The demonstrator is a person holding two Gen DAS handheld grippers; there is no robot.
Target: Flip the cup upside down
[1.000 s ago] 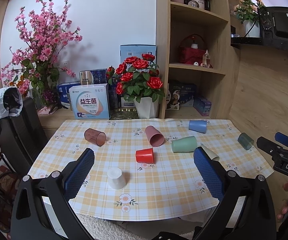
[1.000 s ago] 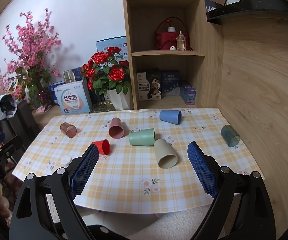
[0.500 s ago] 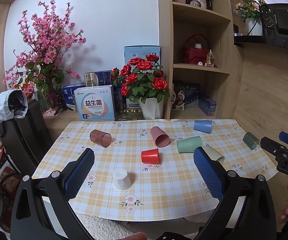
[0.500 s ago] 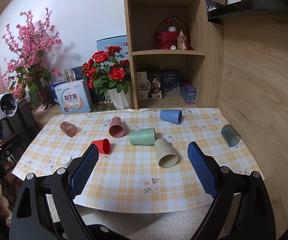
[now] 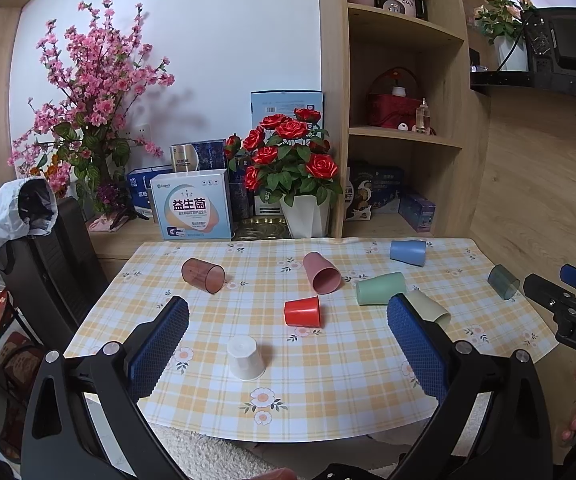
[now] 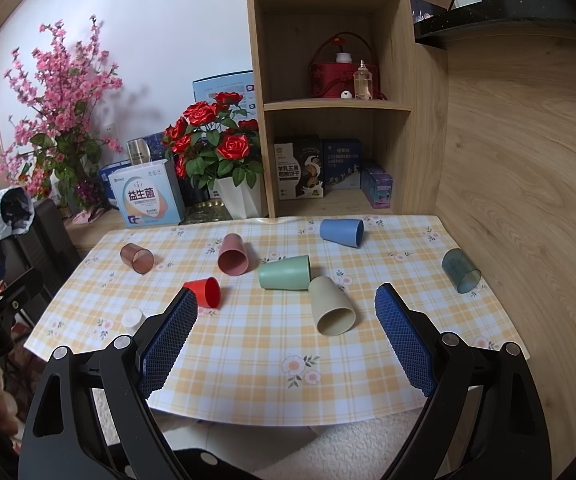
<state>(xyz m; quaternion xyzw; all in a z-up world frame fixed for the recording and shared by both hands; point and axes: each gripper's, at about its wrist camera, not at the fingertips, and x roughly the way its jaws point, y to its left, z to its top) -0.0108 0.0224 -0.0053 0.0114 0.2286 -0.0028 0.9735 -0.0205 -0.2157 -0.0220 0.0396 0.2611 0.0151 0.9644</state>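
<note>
Both grippers hang back off the near edge of the worktop (image 6: 272, 368), left gripper (image 5: 288, 344) and right gripper (image 6: 286, 336) with jaws spread wide and empty, probably lining up a pick. Beige cup (image 6: 332, 306) lies on its side just right of the red cup (image 6: 204, 291), mouth toward us; white cup (image 5: 245, 357) is already flipped.

A white pot of red roses (image 5: 292, 168) stands behind the table's far edge, beside a wooden shelf unit (image 6: 328, 92). A pink blossom branch (image 5: 88, 92) and a white-blue printed box (image 5: 192, 206) stand toward the far left corner.
</note>
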